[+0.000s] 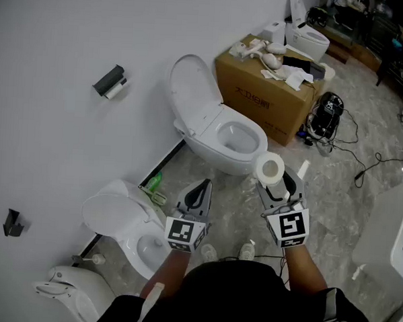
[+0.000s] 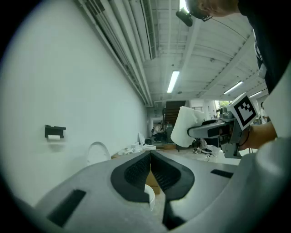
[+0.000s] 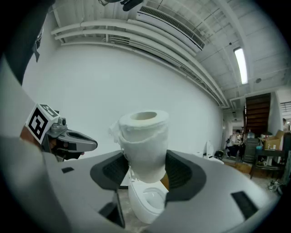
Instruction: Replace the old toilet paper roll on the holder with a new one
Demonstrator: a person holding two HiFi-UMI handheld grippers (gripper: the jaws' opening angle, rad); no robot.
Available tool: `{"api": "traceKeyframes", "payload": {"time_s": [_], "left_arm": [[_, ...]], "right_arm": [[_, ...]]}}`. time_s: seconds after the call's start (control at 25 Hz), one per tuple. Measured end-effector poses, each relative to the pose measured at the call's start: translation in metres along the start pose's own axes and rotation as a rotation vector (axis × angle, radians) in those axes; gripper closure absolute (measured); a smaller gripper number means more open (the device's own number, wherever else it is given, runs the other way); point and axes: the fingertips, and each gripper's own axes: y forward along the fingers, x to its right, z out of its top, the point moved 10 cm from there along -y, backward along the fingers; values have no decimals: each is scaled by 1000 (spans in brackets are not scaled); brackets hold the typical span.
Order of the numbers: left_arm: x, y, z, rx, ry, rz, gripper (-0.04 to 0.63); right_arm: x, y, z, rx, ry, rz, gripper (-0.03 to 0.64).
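Approach stage: the right gripper clamps the new roll upright between its pads at centre-right of the head view. The left gripper beside it is fully closed on nothing. The holder, apparently with the old roll still under it, sits on the wall at upper left, well apart from both tools. The next move probably calls for the left gripper to open and strip off the old roll.

Grey marbled floor carries toilets, cardboard box (clutter on top), cables.
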Motion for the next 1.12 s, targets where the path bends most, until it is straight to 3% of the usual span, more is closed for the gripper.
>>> {"api": "traceKeyframes", "payload": {"time_s": [0.52, 0.92, 1.12], "left_arm": [[24, -11, 7, -1, 2, 21, 588], [31, -13, 5, 7, -15, 124, 588], [13, -7, 2, 0, -30, 155, 588]], "right_arm": [[5, -21, 2, 39, -4, 23, 368], [19, -13, 0, 79, -18, 102, 367], [22, 13, 1, 70, -20, 118, 367]]}}
